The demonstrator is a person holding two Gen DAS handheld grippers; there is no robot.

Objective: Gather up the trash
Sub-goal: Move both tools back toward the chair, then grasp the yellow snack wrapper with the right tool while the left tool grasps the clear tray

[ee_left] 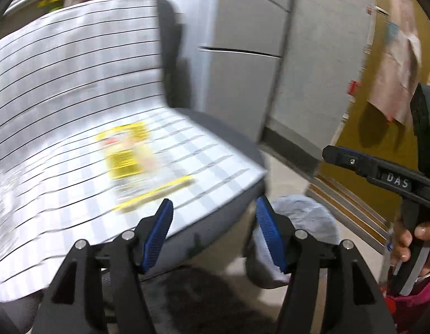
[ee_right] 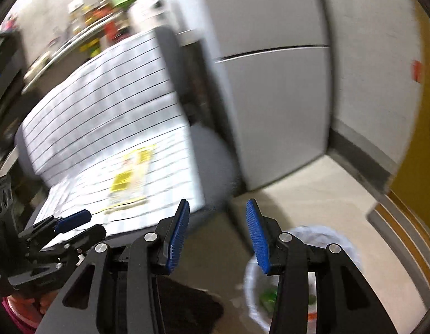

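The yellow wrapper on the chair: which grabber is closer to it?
Left. The left gripper hangs at the chair's front edge, just short of the yellow wrapper. The right gripper is farther off, to its right, above the floor by the trash bin.

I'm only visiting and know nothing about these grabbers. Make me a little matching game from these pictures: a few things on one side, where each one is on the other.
Things:
1. yellow wrapper
2. bin with white liner
3. checked cloth
4. fridge

Places:
A. draped over the chair's back and seat
B. on the floor beside the chair
C. lying flat on the seat
D. standing behind the chair

Pairs: 1-C, 2-B, 3-A, 4-D
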